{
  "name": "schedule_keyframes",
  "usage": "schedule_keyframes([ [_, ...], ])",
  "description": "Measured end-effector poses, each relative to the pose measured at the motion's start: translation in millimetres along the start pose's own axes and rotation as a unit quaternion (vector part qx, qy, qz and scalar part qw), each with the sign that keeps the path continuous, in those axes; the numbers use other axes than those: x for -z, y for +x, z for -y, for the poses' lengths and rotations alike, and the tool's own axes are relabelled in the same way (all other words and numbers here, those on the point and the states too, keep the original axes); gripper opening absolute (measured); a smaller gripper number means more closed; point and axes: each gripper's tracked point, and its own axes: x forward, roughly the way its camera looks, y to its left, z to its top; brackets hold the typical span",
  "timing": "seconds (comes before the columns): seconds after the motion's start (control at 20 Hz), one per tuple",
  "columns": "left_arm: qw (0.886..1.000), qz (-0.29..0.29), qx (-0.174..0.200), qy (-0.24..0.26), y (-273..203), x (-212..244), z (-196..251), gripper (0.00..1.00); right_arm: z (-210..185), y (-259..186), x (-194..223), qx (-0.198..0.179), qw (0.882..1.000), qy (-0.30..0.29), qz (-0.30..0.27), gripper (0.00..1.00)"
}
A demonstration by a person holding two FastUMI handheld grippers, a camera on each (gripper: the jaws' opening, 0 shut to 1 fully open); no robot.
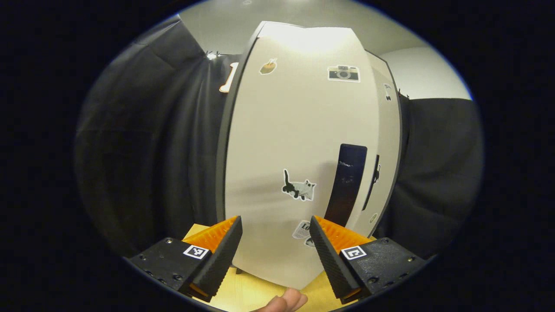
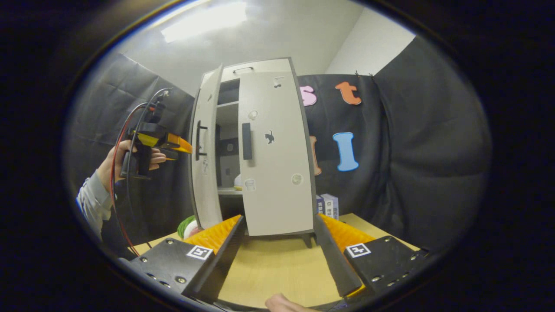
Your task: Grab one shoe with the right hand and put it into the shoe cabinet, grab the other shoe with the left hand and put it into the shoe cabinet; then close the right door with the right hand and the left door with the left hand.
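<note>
Right gripper view shows the shoe cabinet (image 2: pixel 256 147) standing on the table (image 2: pixel 277 264), its right door (image 2: pixel 277 151) looking closed and its left door (image 2: pixel 204 151) ajar. The left gripper (image 2: pixel 184 146), held by a hand (image 2: pixel 113 162), hovers just beside that open door near its handle (image 2: pixel 198 141). The right gripper (image 2: pixel 277 242) is empty with fingers wide apart. In the left gripper view, the left gripper (image 1: pixel 275 242) is also empty and spread wide, facing the door's outer face. Something pale lies on a shelf inside, perhaps a shoe; I cannot tell. I judge the last step is in hand: pushing the left door shut.
</note>
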Motion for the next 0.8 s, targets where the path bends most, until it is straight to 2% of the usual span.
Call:
schedule_keyframes([
  [0.1, 1.0, -0.007, -0.001, 0.013, -3.5, 5.4, 19.4, 0.95, -2.2, 0.3, -2.0, -0.002, 1.0, 0.006, 0.006, 0.94],
  [0.2, 1.0, -0.012, -0.006, 0.021, 1.4, 20.3, 33.1, 0.95, 1.8, 0.2, -5.6, 0.013, 1.0, 0.014, 0.016, 0.95],
  [0.25, 1.0, -0.015, -0.01, 0.022, 6.9, 28.0, 35.8, 0.91, 2.0, 2.1, -4.5, 0.019, 1.0, 0.014, 0.015, 0.96],
  [0.3, 1.0, -0.014, -0.012, 0.022, 5.8, 33.0, 35.2, 0.95, 1.0, 2.8, -2.3, 0.021, 1.0, 0.01, 0.012, 0.96],
  [0.35, 1.0, -0.015, -0.013, 0.018, 2.5, 37.7, 35.9, 0.95, -0.8, 3.8, -1.0, 0.018, 1.0, 0.005, 0.01, 0.96],
  [0.4, 1.0, -0.014, -0.013, 0.017, -4.2, 42.4, 36.7, 0.95, -3.1, 5.3, 0.9, 0.015, 1.0, 0.001, 0.006, 0.94],
  [0.5, 1.0, -0.007, -0.015, 0.016, -14.7, 46.6, 36.6, 0.95, -6.7, 7.1, 2.5, 0.014, 1.0, 0.0, 0.004, 0.96],
  [0.55, 1.0, -0.007, -0.018, 0.017, -19.9, 48.2, 38.2, 0.91, -8.8, 7.1, 2.6, 0.014, 1.0, 0.001, 0.006, 0.96],
  [0.6, 0.999, -0.014, -0.023, 0.023, -27.0, 53.4, 38.1, 0.95, -13.2, 8.6, 3.6, 0.011, 1.0, 0.003, 0.008, 0.96],
  [0.7, 0.999, -0.013, -0.031, 0.033, -42.4, 54.4, 38.4, 0.96, -22.7, 14.0, 13.0, 0.004, 1.0, 0.006, -0.001, 0.94],
  [0.75, 0.999, -0.007, -0.032, 0.036, -50.8, 54.2, 40.2, 0.92, -24.0, 14.8, 19.7, 0.005, 1.0, 0.008, -0.011, 0.94],
  [0.8, 0.999, 0.001, -0.028, 0.035, -60.3, 52.9, 43.9, 0.96, -24.0, 14.6, 21.2, 0.009, 1.0, 0.01, -0.016, 0.94],
])
